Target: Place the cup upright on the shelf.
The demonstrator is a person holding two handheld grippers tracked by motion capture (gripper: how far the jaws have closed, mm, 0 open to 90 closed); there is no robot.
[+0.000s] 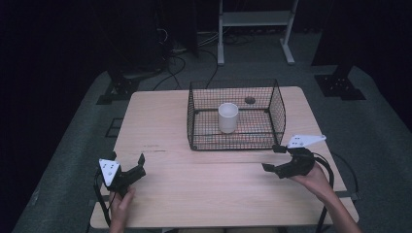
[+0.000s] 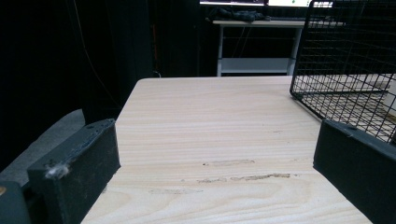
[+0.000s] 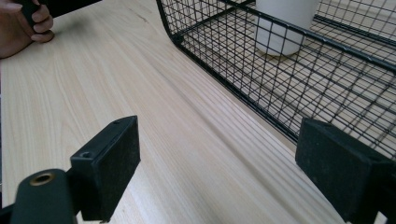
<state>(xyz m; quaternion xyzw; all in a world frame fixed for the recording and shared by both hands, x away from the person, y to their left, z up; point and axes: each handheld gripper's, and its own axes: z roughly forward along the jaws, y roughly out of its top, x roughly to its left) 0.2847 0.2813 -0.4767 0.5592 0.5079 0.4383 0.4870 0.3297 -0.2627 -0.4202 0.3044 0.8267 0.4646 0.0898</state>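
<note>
A black wire basket [image 1: 236,114] stands on the pale wooden table [image 1: 160,116], toward its far middle. Inside it a white cup [image 1: 228,117] stands upright. My left gripper [image 1: 127,159] is held low over the table's near left, open, with nothing between its jaws; the left gripper view has the basket [image 2: 345,60] ahead to the right. My right gripper [image 1: 273,158] hovers just off the basket's near right corner, open and empty. The right gripper view looks along the basket's [image 3: 280,60] near side, with the cup [image 3: 285,23] behind the mesh.
A small dark round spot [image 1: 249,100] lies on the tabletop inside the basket, behind the cup. Beyond the table are a white frame stand [image 1: 252,19], cables on the grey floor [image 1: 184,60] and black stand bases [image 1: 340,85]. The person's other hand [image 3: 23,23] shows at top left.
</note>
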